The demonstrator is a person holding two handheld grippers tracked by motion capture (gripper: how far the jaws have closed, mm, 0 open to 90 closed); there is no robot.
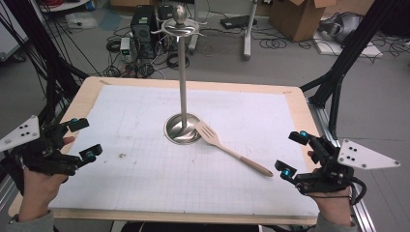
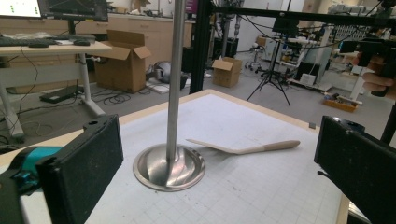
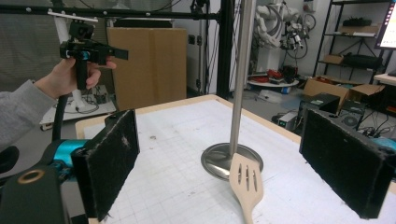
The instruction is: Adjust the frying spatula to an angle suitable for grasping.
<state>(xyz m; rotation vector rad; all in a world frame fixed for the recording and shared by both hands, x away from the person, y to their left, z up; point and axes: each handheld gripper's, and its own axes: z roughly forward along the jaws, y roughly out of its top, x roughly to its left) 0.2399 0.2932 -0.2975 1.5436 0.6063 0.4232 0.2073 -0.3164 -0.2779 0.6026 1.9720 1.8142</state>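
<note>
Right tool (image 1: 291, 153) gapes, empty, near the spatula (image 1: 231, 153) handle's end.

Wooden slotted spatula (image 1: 231, 150) lay flat on the white gridded tabletop (image 1: 145, 174), pale in colour, with long slots cut through its blade. Blade end pointed toward 10 o'clock in the high view and rested on the rim of the round base of the metal utensil stand (image 1: 183, 126); handle ran out toward 4 o'clock. Stand stood upright near the tabletop's centre, a polished steel pole rising to hooked arms and a knob on top.
</note>
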